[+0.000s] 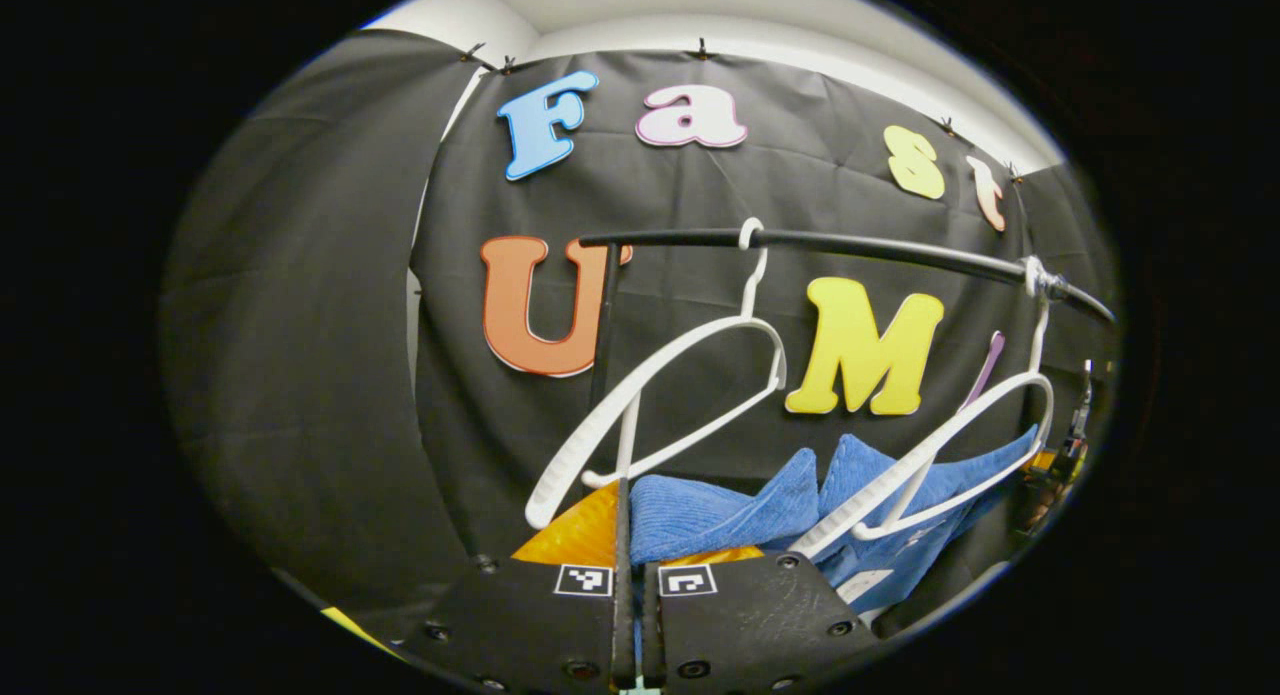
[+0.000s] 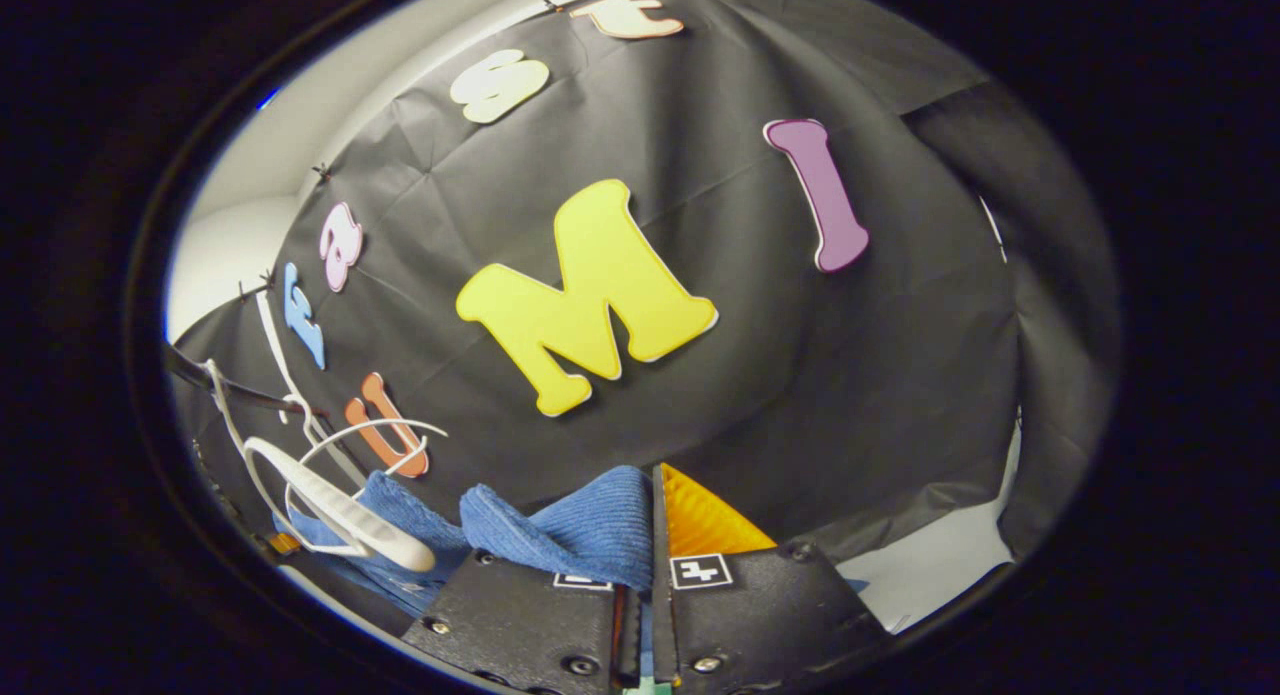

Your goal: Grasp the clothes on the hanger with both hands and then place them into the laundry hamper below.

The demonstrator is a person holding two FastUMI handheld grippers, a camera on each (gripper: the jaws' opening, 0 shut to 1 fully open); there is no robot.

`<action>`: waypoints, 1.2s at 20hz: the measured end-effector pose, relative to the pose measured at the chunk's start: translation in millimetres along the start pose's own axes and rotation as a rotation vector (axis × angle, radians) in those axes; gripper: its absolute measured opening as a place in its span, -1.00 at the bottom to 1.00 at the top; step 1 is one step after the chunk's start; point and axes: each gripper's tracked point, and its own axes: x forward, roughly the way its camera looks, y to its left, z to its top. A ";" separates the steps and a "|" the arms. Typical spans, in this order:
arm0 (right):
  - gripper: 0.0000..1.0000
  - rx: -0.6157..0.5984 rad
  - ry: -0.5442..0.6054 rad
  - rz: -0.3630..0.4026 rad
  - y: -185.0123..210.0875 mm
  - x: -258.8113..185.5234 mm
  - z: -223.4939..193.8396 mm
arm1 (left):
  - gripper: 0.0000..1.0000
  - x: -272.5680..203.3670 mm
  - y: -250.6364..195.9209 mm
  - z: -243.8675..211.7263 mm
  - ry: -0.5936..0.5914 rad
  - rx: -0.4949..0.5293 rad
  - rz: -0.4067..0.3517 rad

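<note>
Got my left gripper [image 1: 633,615] and right gripper [image 2: 640,615] both pinched tight on the soft ribbed blue cloth [image 1: 700,515], bunched up just below the smooth white plastic hangers [image 1: 660,395] on the black rail [image 1: 880,245].

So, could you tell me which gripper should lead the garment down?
Probably the right gripper: both hold the blue garment, but the left gripper has the hangers and rail close ahead, while the right's lie off to one side.

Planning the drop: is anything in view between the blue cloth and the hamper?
The blue cloth is pinched in both claws, beside white hangers on the rail. The views take in no hamper, so the path down cannot be judged.
</note>
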 end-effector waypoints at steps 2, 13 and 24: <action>-0.82 0.013 0.020 -0.010 -4.6 -1.4 -10.4 | -0.94 -2.2 3.3 -21.0 0.026 -0.022 0.016; -0.82 -0.001 0.180 -0.084 -24.7 -23.0 -109.3 | -0.94 -38.4 3.9 -120.8 0.161 -0.075 0.030; -0.82 -0.133 0.283 -0.031 23.8 -107.7 -196.6 | -0.87 -103.6 -78.3 -144.4 0.188 0.097 -0.194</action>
